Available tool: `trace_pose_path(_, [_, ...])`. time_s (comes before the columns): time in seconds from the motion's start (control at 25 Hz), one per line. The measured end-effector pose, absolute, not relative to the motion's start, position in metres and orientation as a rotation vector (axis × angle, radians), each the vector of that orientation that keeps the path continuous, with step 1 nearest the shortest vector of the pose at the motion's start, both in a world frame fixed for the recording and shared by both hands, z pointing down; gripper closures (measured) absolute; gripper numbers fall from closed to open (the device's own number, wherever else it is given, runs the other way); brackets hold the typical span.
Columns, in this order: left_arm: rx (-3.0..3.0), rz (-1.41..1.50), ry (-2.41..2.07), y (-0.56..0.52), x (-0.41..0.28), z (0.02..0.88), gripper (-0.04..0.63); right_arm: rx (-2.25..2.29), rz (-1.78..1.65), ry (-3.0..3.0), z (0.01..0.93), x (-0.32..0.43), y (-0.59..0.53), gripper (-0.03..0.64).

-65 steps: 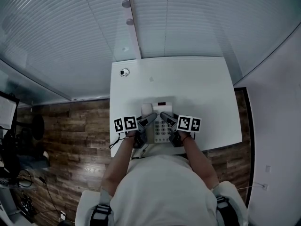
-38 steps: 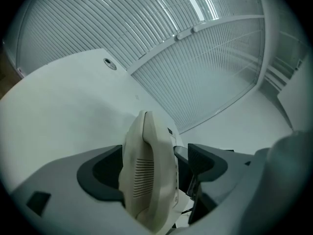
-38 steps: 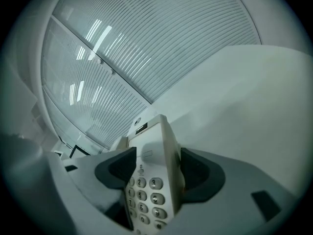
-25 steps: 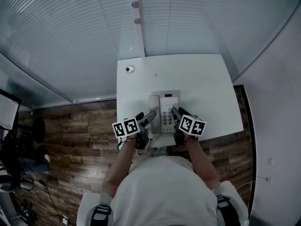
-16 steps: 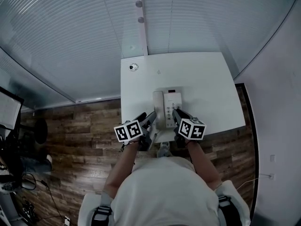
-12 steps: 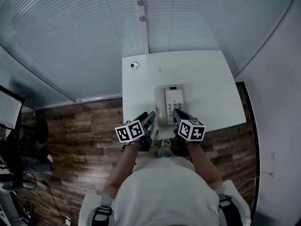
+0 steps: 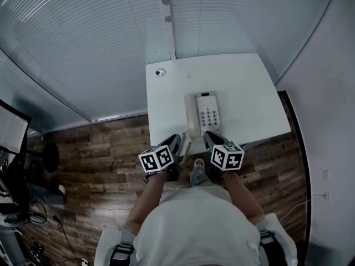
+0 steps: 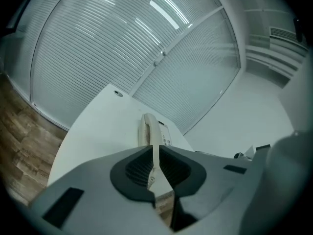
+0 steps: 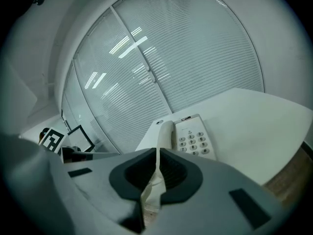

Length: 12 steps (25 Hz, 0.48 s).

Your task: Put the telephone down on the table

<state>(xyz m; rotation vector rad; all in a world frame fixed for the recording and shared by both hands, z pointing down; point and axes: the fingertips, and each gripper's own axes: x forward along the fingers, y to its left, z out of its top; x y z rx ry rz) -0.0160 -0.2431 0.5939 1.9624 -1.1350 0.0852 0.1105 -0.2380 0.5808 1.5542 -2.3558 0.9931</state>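
Head view is showing the telephone (image 7: 203, 113) resting, apparently flat, by the near edge of the table (image 7: 249, 87); left gripper (image 7: 176, 141) and right gripper (image 7: 207, 137) are hanging clear, empty jaws having just been closing together: placement judged done.

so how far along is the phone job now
Done: the telephone lies flat on the white table, with its handset on the cradle. In hand: nothing. The left tool and right tool are clear of it at the table's near edge, and their jaws have just been closing with nothing between them. Left: nothing that shows.
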Motion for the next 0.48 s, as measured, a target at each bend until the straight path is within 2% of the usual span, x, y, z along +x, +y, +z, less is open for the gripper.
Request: trace_pose_path(0.48, [2.027, 0.137, -1.129, -0.173, -0.027, 0.591, 0.575, 1.535, 0.969, -2.387, 0.574, 0.091, -0.168, 0.583])
